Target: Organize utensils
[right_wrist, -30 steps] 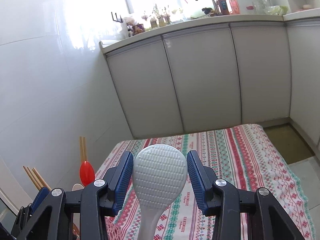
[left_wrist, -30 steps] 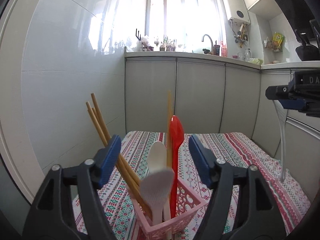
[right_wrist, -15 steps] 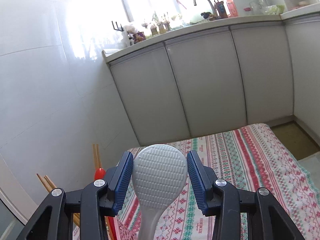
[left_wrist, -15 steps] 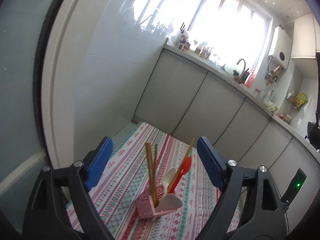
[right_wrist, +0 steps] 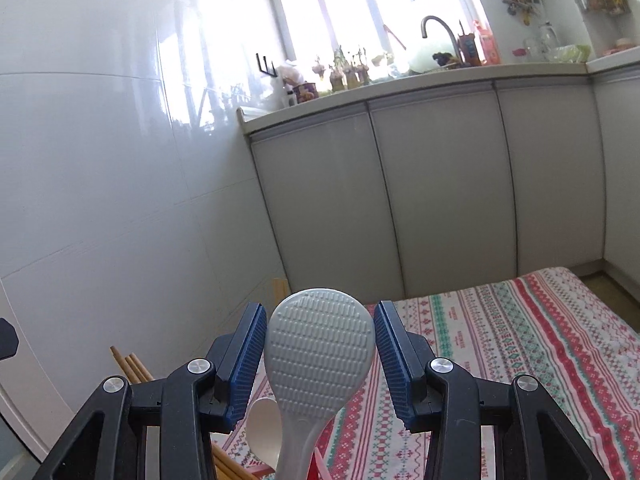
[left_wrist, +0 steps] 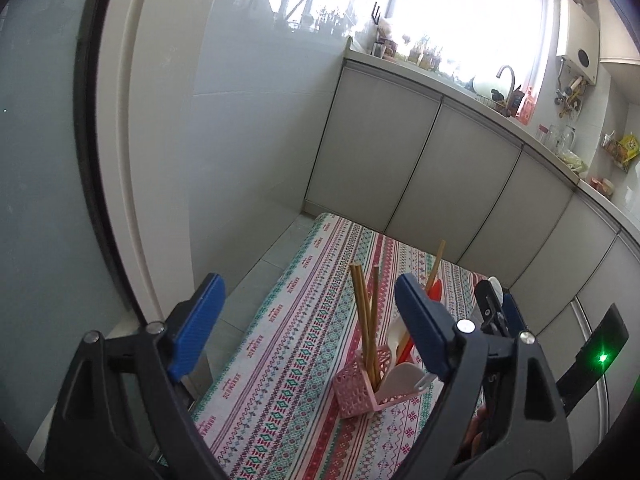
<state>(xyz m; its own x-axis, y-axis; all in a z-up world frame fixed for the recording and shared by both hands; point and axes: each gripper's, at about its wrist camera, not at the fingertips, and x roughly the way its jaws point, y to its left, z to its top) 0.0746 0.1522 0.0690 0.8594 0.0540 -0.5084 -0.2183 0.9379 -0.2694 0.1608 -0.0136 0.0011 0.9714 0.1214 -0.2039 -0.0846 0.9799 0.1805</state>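
You face a bright window [right_wrist: 340,12] above a pale counter [right_wrist: 420,80] with a curved tap [right_wrist: 438,30] — daylight glares off the glossy white wall tiles [right_wrist: 100,160] on the left. Grey cabinet doors [right_wrist: 436,192] run below the counter's edge, and a white water heater [left_wrist: 578,50] hangs at the window's right corner.

White rice paddle [right_wrist: 320,344] upright above pink basket [left_wrist: 362,386] of chopsticks [left_wrist: 366,320].
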